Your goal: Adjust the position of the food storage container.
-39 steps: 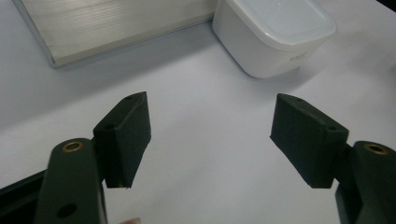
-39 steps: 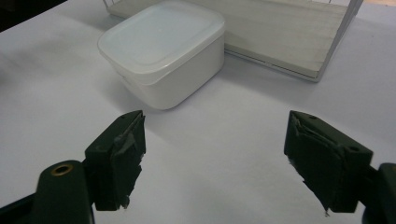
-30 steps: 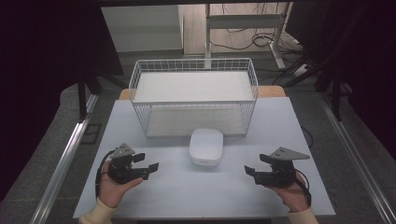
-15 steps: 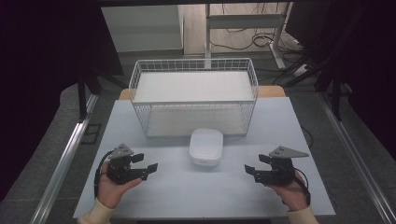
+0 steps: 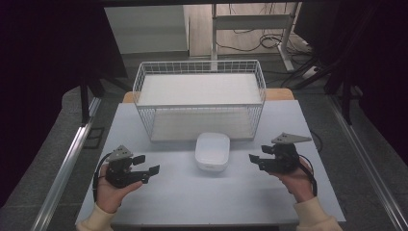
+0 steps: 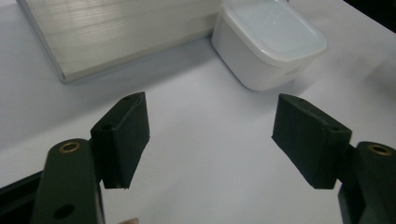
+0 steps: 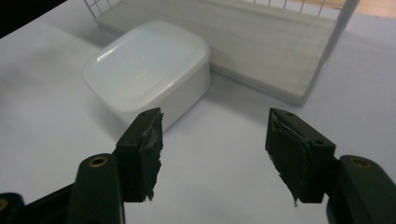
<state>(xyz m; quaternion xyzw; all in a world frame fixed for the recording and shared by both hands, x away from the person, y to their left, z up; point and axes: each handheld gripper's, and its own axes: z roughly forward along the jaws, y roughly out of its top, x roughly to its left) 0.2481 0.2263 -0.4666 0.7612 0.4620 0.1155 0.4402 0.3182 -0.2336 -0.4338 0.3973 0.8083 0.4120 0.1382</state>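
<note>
A dim lab; a pale desk (image 5: 183,192) carries a wire basket (image 5: 199,103) and, just in front of it, a lidded white box (image 5: 212,151). The left gripper (image 5: 146,165) waits with fingers (image 6: 122,140) wide, empty. The right gripper (image 5: 257,161), its jaws just narrowing, is open with nothing between them. Approach the box squarely, fingers straddling its short sides. The right gripper view shows the torn pads, possibly tape.

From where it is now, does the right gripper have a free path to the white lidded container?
Probably yes. The right gripper stands open and empty beside the white lidded container, with bare table between them. The wire basket sits behind, off that path.
</note>
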